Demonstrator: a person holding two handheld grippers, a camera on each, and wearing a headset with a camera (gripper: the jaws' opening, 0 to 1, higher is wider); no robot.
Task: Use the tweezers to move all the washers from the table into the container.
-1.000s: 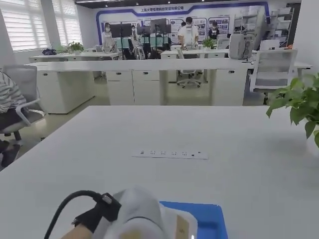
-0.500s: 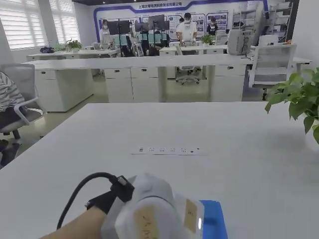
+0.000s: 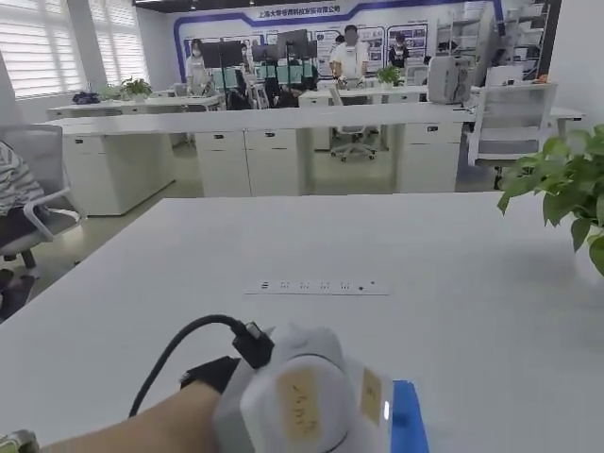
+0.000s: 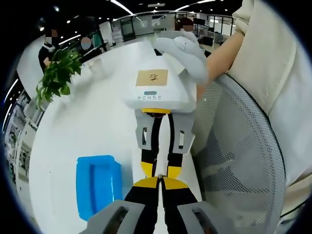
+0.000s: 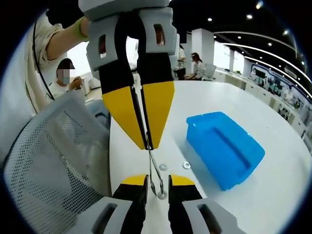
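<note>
In the right gripper view, the left gripper reaches down from the top with its yellow jaws shut on thin metal tweezers. The tweezer tips hang over a washer on the white table, between the slightly parted jaws of my right gripper. Two more washers lie beside the blue container. In the left gripper view, the left gripper faces the right gripper, with the container to the left. The head view has a gripper's white housing hiding part of the container.
A white power strip is set in the table's middle. A green plant stands at the right edge. A grey mesh chair sits close by the table's near edge. Several people stand at desks far behind.
The white gripper housing and the forearm have come up further into the head view and cover more of the blue container. The head camera has tilted slightly.
</note>
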